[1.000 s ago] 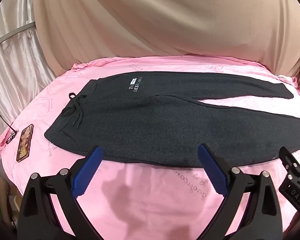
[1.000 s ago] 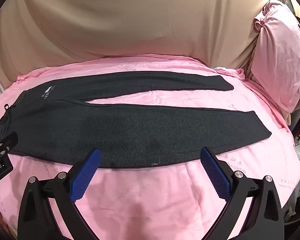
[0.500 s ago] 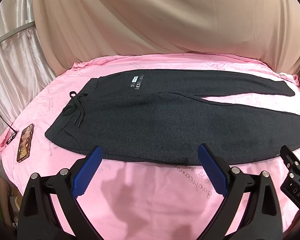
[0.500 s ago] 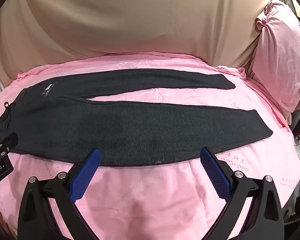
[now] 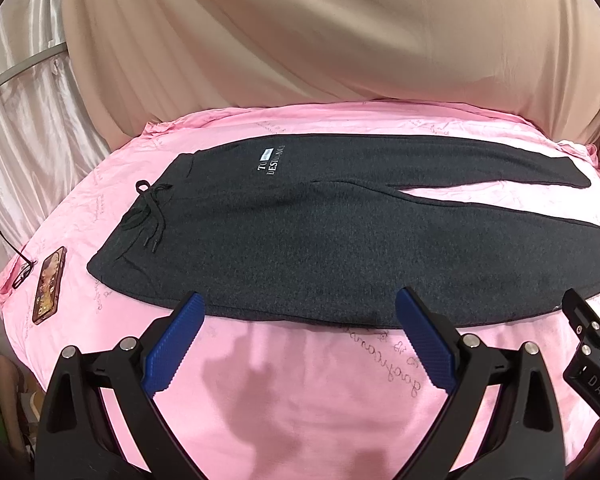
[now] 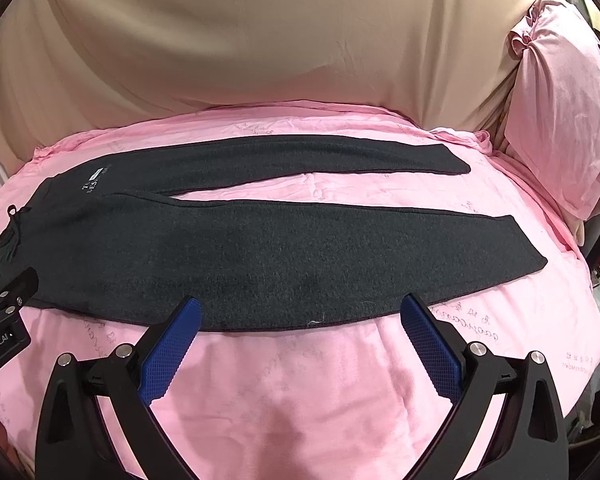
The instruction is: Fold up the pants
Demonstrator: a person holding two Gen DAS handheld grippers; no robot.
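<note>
Dark grey pants [image 5: 340, 240] spread flat and unfolded across the middle of a bed under a pink sheet [image 5: 300, 400], waistband toward the bed's left end, both legs stretched toward the right end. Black drawstring [image 5: 150, 216] knotted at the waistband; white lettering [image 5: 271, 165] printed near the waist on the far leg. Legs parted in a narrow V, the pink sheet showing between them, the far leg [image 6: 320, 156] running close to the bed's back edge, the near leg [image 6: 340, 256] wider and ending short of the right end. Left hand-held gripper [image 5: 300, 336] spread wide, blue pads [image 5: 176, 344] hovering just at the pants' near edge, holding nothing. Right hand-held gripper [image 6: 300, 340] likewise spread wide and empty, poised over the near hem of the near leg. Phone [image 5: 49, 285] face up by the bed's left edge, glasses [image 5: 18, 268] just beside it. Pink pillow [image 6: 560, 112] propped at the right end. Beige draped cloth [image 5: 320, 40] hanging behind the bed's back edge.
</note>
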